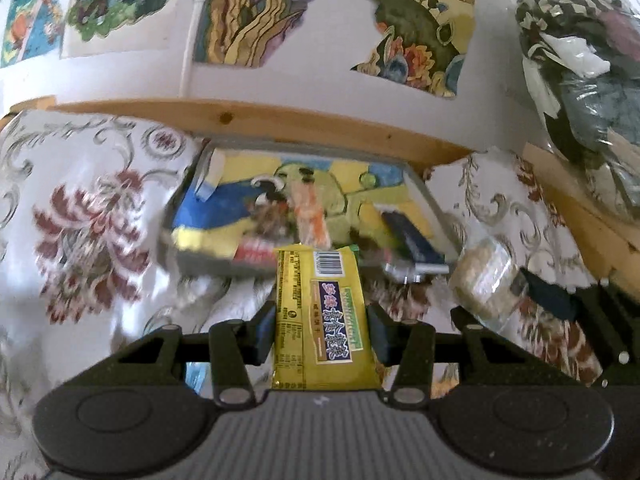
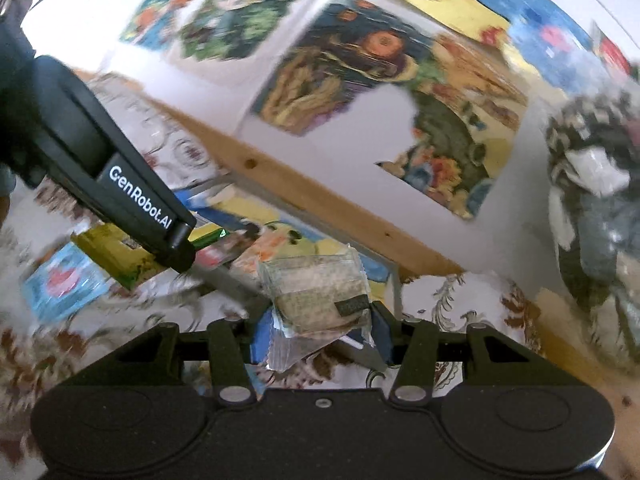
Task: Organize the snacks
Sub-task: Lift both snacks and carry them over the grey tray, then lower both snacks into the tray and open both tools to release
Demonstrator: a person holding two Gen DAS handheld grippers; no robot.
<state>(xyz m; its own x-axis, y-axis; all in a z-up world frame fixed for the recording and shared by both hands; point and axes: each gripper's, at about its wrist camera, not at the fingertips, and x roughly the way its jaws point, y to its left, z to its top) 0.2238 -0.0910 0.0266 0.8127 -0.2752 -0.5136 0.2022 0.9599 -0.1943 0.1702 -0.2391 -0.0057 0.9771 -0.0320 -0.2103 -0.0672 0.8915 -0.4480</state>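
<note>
My left tool [image 1: 322, 332] clamps a yellow snack packet [image 1: 324, 316] before the tray [image 1: 430, 204] of blurred snacks; my right tool [image 2: 316, 332] grips a clear-wrapped biscuit [image 2: 320, 292] above the floral surface [image 1: 92, 220].

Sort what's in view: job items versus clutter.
Job:
yellow snack packet in left gripper
clear-wrapped snack in right gripper
tray holding snacks

Clutter:
floral cloth
wall posters
bagged bundle
</note>
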